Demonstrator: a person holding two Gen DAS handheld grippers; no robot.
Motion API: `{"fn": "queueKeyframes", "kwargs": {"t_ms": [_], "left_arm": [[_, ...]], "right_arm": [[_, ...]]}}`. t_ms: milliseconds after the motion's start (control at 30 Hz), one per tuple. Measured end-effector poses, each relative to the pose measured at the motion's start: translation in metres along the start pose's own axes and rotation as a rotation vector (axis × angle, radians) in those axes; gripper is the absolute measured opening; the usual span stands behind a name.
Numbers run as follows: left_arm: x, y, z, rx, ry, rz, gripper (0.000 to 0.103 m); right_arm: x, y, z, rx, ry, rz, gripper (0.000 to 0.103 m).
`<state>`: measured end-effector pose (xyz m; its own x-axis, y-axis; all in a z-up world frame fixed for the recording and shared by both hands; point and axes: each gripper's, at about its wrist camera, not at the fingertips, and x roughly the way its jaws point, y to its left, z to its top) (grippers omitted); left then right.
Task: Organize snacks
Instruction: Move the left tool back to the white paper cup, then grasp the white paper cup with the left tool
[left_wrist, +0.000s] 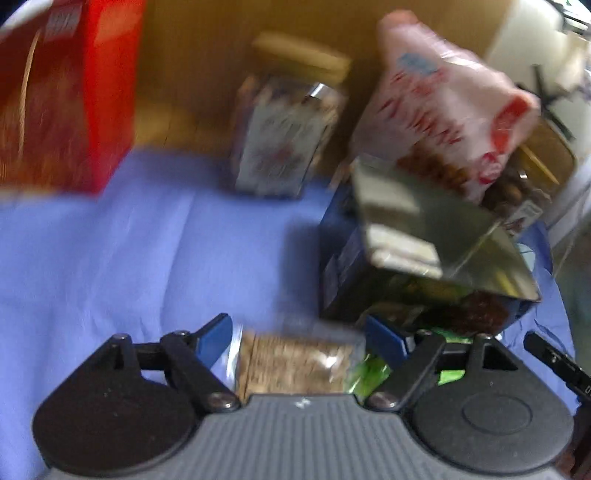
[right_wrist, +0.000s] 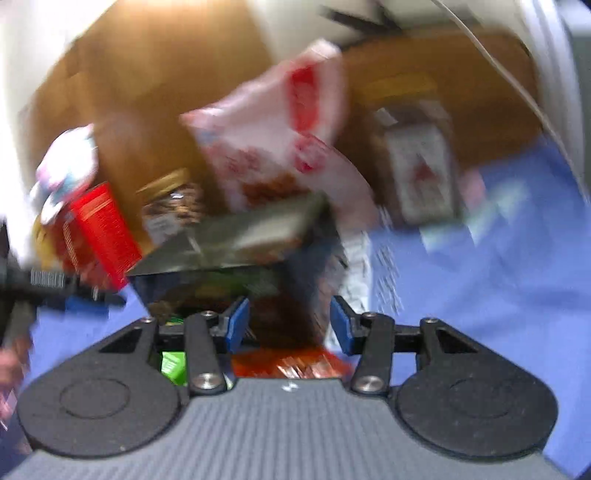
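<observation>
A: Your left wrist view looks steeply down, close over the blue cloth (left_wrist: 129, 240).
B: And your right?
A: Flatter, tilted. Both share the dark box (left_wrist: 424, 258) (right_wrist: 236, 236) and the white bag (left_wrist: 443, 110) (right_wrist: 280, 140).

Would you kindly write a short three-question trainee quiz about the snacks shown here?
1. True or false: the cloth under the snacks is blue.
2. What lies between the left gripper fingers: A) cracker pack, B) jar, C) red box?
3. What colour is the big box at upper left in the left view?

Key: 1 true; 2 A; 3 red.
</observation>
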<state>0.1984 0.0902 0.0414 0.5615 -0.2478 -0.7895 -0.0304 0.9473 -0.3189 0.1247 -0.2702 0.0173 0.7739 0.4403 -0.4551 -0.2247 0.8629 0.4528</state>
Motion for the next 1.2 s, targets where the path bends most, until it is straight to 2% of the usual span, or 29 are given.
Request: {"fn": "queueKeyframes", "kwargs": {"t_ms": [67, 167, 333, 433, 467, 567, 633, 700, 800, 867, 933, 1100, 1200], "left_arm": [[0.011, 0.000, -0.005, -0.018, 0.049, -0.011, 0.083], [0.015, -0.018, -0.013, 0.029, 0.049, 0.021, 0.087], [0.015, -0.061, -0.041, 0.137, 0.082, -0.012, 0.090], [0.005, -0.072, -0.060, 0.183, 0.089, -0.032, 0.089], [-0.001, -0.071, -0.064, 0.189, 0.096, -0.059, 0.088], [-0.032, -0.054, -0.067, 0.167, 0.054, -0.113, 0.087], [-0.067, -0.034, -0.068, 0.130, -0.021, -0.175, 0.088], [-0.099, -0.010, -0.068, 0.085, -0.114, -0.219, 0.089], [-0.128, 0.023, -0.074, 0.040, -0.220, -0.193, 0.089], [-0.132, 0.041, -0.082, 0.013, -0.235, -0.167, 0.089], [-0.124, 0.058, -0.090, -0.018, -0.216, -0.164, 0.089], [-0.102, 0.071, -0.104, -0.021, -0.174, -0.174, 0.089], [-0.097, 0.066, -0.112, 0.006, -0.190, -0.179, 0.089]], "right_arm": [[0.006, -0.004, -0.006, 0.043, 0.032, -0.001, 0.052], [0.015, 0.001, -0.015, 0.064, 0.086, 0.021, 0.053], [0.005, 0.030, -0.031, -0.032, 0.097, 0.044, 0.053], [-0.009, 0.036, -0.040, -0.072, 0.090, 0.040, 0.052], [-0.015, 0.036, -0.040, -0.076, 0.087, 0.043, 0.052], [-0.036, 0.040, -0.039, -0.103, 0.013, 0.021, 0.052], [-0.052, 0.048, -0.038, -0.136, -0.043, 0.012, 0.052], [-0.062, 0.059, -0.040, -0.157, -0.068, 0.049, 0.053], [-0.058, 0.086, -0.049, -0.205, -0.034, 0.153, 0.053], [-0.046, 0.112, -0.061, -0.276, 0.017, 0.220, 0.053], [-0.034, 0.141, -0.077, -0.368, 0.068, 0.272, 0.053], [0.003, 0.207, -0.109, -0.580, 0.129, 0.291, 0.053], [0.033, 0.227, -0.115, -0.599, 0.176, 0.259, 0.052]]}}
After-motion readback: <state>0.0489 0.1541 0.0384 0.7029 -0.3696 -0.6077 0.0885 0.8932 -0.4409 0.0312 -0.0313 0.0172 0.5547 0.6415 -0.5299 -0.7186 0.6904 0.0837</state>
